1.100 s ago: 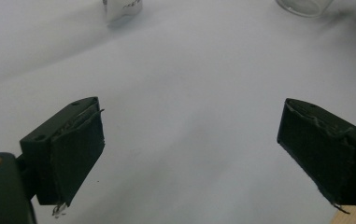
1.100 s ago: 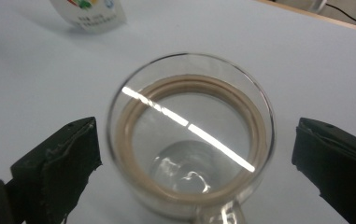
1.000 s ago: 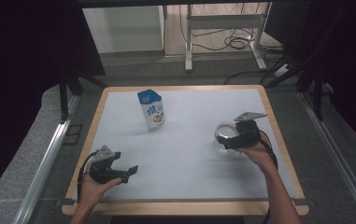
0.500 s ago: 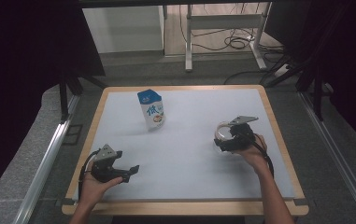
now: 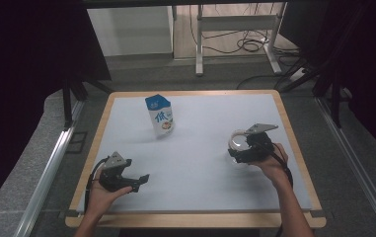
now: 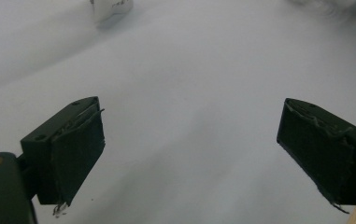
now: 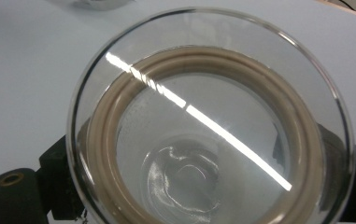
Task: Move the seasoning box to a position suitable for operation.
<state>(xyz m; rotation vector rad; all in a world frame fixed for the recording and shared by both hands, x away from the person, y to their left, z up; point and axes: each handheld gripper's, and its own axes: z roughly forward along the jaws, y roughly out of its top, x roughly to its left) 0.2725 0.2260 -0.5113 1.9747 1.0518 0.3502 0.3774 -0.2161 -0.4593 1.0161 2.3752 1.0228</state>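
The glass jar (image 7: 210,126) stands upright on the table's (image 5: 200,163) right side, gripped between my right gripper's (image 5: 242,148) widely spread fingers, while my left gripper (image 5: 138,180), well apart, gapes empty.

Each black gripper (image 5: 142,178) carries a grey three-cornered plate, a trailing black cable and torn pads (image 6: 80,154)
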